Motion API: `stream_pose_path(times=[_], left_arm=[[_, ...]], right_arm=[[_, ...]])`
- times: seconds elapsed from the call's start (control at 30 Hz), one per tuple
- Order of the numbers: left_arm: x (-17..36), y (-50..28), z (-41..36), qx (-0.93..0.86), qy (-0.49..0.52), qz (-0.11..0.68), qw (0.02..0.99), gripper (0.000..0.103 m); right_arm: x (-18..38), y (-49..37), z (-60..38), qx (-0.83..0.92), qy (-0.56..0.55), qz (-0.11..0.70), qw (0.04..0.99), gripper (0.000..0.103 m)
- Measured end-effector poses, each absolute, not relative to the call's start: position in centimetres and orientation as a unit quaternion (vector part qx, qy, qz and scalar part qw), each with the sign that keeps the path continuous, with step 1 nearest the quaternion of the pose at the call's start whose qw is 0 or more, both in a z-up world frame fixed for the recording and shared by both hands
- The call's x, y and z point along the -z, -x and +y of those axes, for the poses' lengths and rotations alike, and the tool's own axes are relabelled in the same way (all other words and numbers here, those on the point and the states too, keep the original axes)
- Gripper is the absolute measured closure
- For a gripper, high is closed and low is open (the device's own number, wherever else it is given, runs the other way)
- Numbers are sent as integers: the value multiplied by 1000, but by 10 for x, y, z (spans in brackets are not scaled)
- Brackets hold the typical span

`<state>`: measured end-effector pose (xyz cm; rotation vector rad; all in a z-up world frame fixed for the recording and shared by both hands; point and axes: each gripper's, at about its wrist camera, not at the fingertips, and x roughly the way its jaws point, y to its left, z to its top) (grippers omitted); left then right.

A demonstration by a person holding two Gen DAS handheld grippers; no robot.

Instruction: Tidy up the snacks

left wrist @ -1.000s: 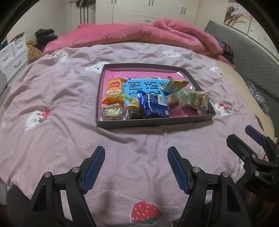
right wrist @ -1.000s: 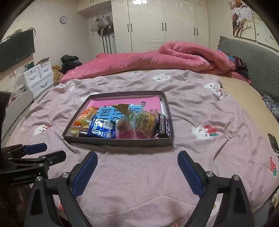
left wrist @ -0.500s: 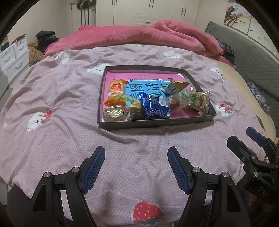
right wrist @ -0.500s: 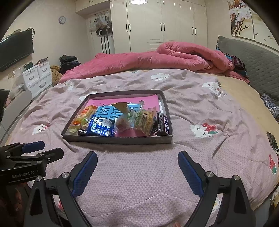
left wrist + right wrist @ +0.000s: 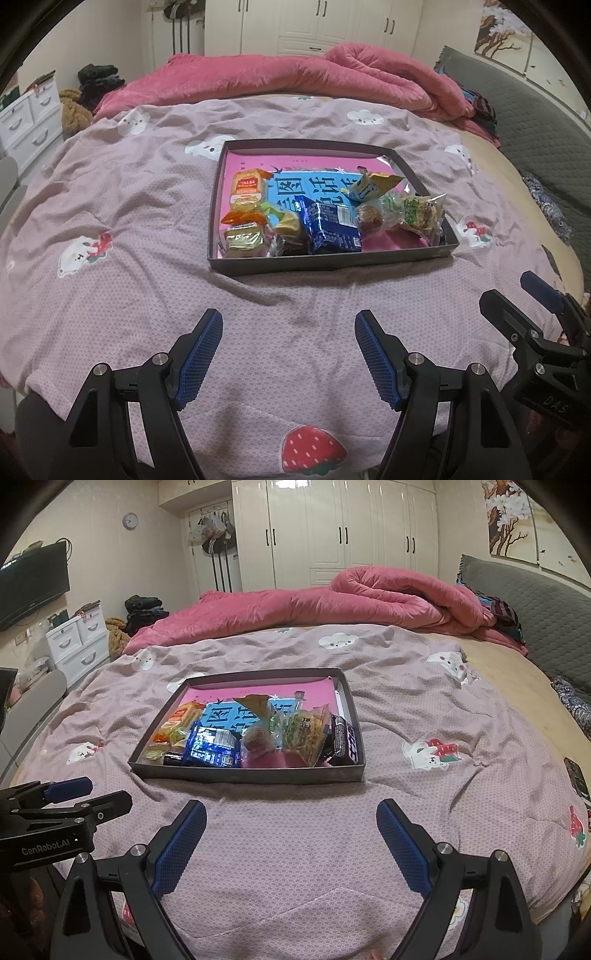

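Observation:
A shallow dark tray (image 5: 332, 261) with a pink floor lies on the bed, also in the right wrist view (image 5: 258, 776). It holds several snack packets: a blue packet (image 5: 330, 229), an orange one (image 5: 245, 186), a green-yellow one (image 5: 421, 214), a black bar (image 5: 345, 740) at the right wall. My left gripper (image 5: 289, 354) is open and empty, above the sheet short of the tray's near wall. My right gripper (image 5: 291, 843) is open and empty, also short of the tray. Each gripper shows at the edge of the other's view.
The bed has a mauve sheet (image 5: 129, 221) with cartoon prints. A rolled pink duvet (image 5: 332, 602) lies at the far side. A grey headboard (image 5: 546, 616) is at the right. White drawers (image 5: 77, 642) and a wardrobe (image 5: 332, 531) stand beyond the bed.
Both grippers have drawn back and up slightly from the tray. Both stay open and empty. The snacks have not moved.

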<state>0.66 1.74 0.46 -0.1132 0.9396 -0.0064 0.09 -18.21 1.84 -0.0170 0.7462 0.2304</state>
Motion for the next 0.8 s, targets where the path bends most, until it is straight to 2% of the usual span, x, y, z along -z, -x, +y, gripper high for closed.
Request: stream_pose_path(times=[0.8], left_arm=[[-6,-7,21,2,55,449,892,27]], right_arm=[[-16,-2,-182,-113,13,368,923,10]])
